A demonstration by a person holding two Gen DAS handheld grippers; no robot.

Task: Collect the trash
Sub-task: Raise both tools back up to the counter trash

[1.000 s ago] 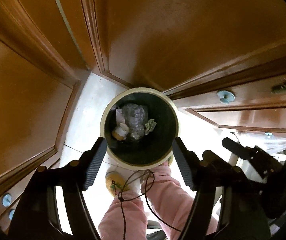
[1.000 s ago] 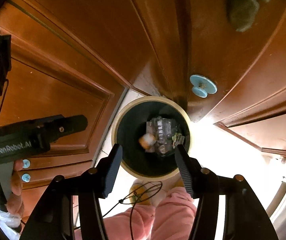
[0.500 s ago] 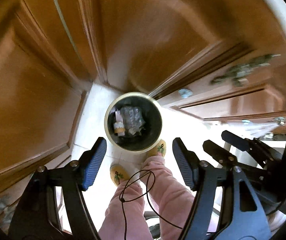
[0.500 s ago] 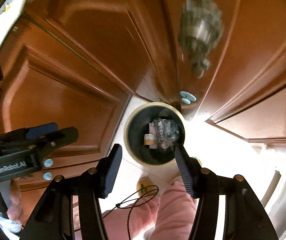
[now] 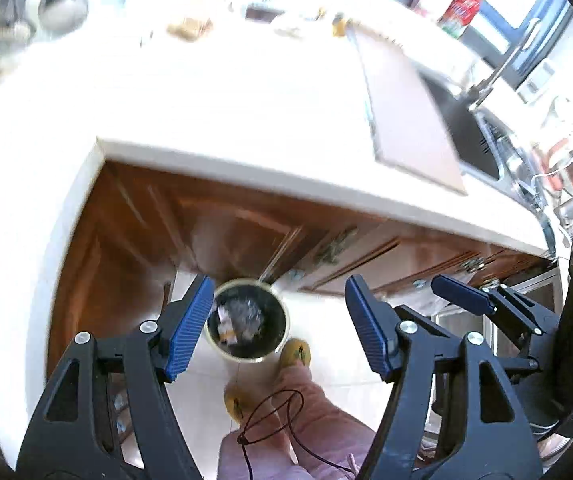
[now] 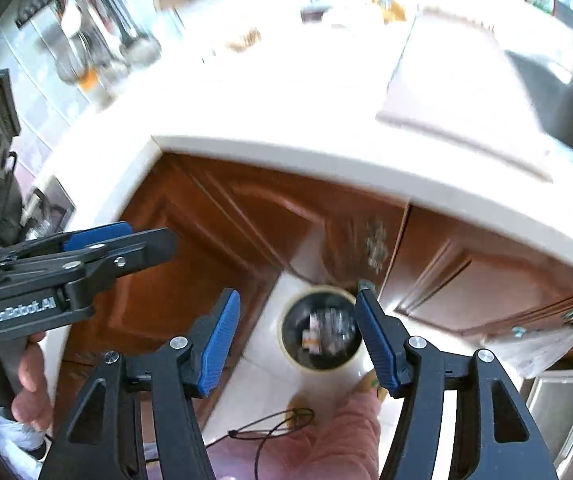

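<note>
Blur smears the small items at the back of the counter [image 5: 246, 92]; none can be told apart. Below its white edge, the bin [image 5: 247, 323] stands on the floor at the cabinet [image 5: 222, 232] corner, trash [image 5: 240, 316] inside it, crumpled and indistinct. The left gripper [image 5: 276, 326] is spread wide and empty. The right gripper [image 6: 297, 338], its jaws just widened, holds nothing. Both hang over the bin, clear of the counter edge.

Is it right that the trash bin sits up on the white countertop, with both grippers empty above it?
Not quite. The trash bin stands on the tiled floor below the countertop, by the wooden cabinets, as the left wrist view shows. Left gripper and right gripper are indeed empty above it.
</note>
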